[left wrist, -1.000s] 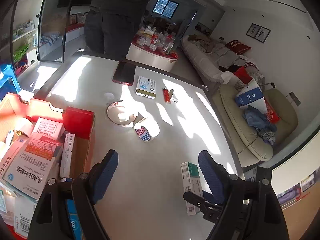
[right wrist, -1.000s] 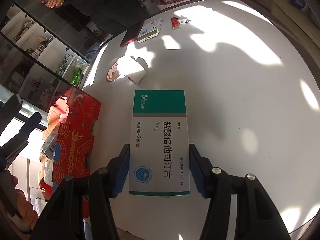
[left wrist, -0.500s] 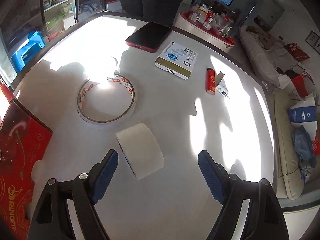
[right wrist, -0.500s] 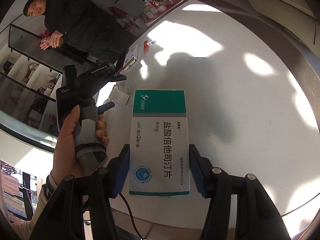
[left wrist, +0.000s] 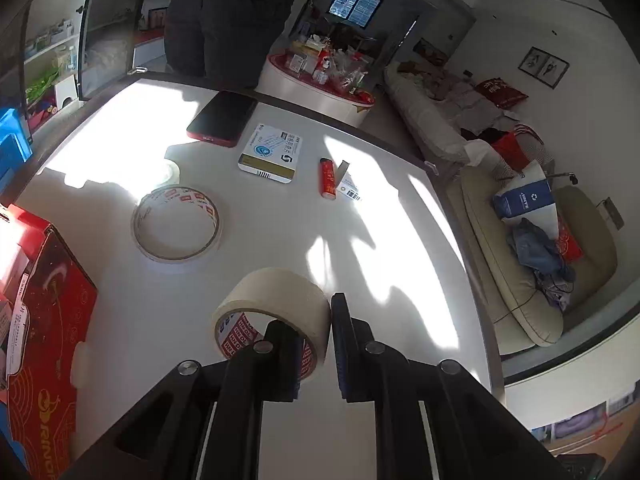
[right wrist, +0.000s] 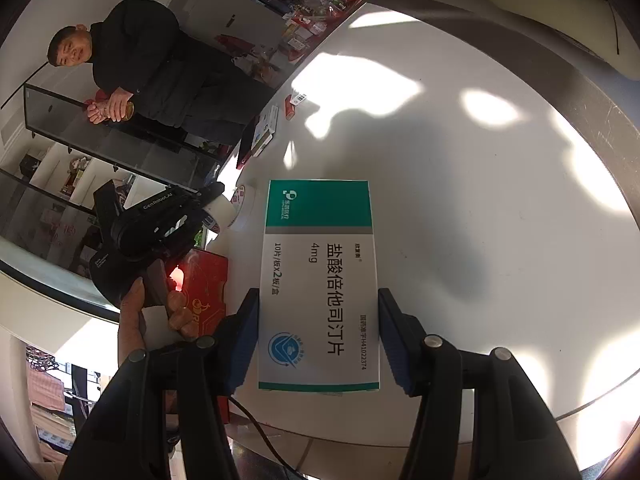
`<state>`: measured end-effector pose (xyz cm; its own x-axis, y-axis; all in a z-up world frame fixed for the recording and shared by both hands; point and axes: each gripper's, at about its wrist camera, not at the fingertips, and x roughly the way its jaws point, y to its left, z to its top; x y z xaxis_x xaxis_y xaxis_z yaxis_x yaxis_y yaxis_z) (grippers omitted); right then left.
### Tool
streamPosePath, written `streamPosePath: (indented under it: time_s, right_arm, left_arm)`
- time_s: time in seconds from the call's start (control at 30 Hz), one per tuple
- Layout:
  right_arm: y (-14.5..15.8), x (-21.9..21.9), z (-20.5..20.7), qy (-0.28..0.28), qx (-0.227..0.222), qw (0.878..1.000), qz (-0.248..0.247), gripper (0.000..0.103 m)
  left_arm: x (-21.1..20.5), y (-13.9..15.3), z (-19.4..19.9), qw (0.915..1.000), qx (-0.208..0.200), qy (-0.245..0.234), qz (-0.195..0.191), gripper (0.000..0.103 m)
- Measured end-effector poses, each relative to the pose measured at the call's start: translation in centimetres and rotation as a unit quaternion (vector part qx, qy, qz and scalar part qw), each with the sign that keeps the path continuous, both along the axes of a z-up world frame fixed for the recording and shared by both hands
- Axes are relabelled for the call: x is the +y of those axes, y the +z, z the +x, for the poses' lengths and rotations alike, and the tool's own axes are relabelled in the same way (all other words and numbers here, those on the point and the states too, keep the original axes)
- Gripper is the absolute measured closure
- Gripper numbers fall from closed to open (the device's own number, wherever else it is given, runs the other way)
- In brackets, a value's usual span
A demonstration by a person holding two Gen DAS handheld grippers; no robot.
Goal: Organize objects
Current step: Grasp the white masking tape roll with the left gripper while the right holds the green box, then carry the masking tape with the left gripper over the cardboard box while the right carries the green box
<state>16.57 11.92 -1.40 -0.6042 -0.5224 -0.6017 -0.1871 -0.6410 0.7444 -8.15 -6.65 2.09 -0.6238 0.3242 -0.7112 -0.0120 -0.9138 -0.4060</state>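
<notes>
A cream masking tape roll [left wrist: 276,296] stands on edge on the white table [left wrist: 400,272]. My left gripper [left wrist: 316,316] is shut on its wall, one finger inside the ring and one outside. The right wrist view shows the same roll [right wrist: 240,210] at the tip of the left gripper [right wrist: 216,194], held by a hand [right wrist: 132,320]. My right gripper [right wrist: 319,300] is shut on a white and green medicine box [right wrist: 320,264], held flat above the table [right wrist: 480,220].
A red carton [left wrist: 44,320] sits at the left table edge. Farther back lie a clear tape ring [left wrist: 176,224], a dark phone [left wrist: 222,118], a white box [left wrist: 272,152] and a red lighter [left wrist: 327,178]. A person [right wrist: 160,68] stands beyond; a sofa [left wrist: 520,272] is at right.
My left gripper moved away from the red carton, came down over the masking tape roll and closed on its wall. The right gripper swung sideways, still holding the medicine box.
</notes>
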Motion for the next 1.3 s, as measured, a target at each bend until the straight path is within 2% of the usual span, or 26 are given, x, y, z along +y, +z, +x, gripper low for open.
streamPosePath:
  time_s: [0.13,0.3,0.53,0.67,0.8,1.03,1.3]
  right_arm:
    - [-0.3,-0.2,0.8,-0.004,-0.002,1.0,-0.014,0.047]
    - [-0.3,-0.7,1.9,-0.01,0.011,0.999,-0.048,0.047]
    - [-1.4,-1.9,2.2,-0.003,-0.009,0.994,-0.107,0.047]
    - [-1.9,-2.4,2.7,-0.002,-0.02,0.99,-0.14,0.047]
    - [-2.6,-3.3,2.9,0.001,-0.033,0.986,-0.164,0.047]
    - [-1.3,-5.8,2.6,0.029,-0.033,0.992,-0.118,0.047]
    - [-0.8,-7.4,2.0,0.05,-0.034,0.992,-0.111,0.047]
  left_arm:
    - [0.1,2.3,3.1,0.999,0.017,-0.038,0.014,0.09]
    - [-0.5,4.1,8.9,0.9962,0.033,-0.071,0.038,0.09]
    - [-2.7,6.7,15.0,0.9918,0.069,-0.101,0.036,0.09]
    - [-5.4,7.9,16.3,0.9918,0.086,-0.083,0.046,0.09]
    - [-7.9,7.9,17.3,0.9925,0.093,-0.057,0.054,0.09]
    - [-11.9,7.0,18.7,0.9939,0.095,-0.011,0.055,0.09]
    - [-15.4,6.8,20.1,0.9925,0.105,0.034,0.051,0.09]
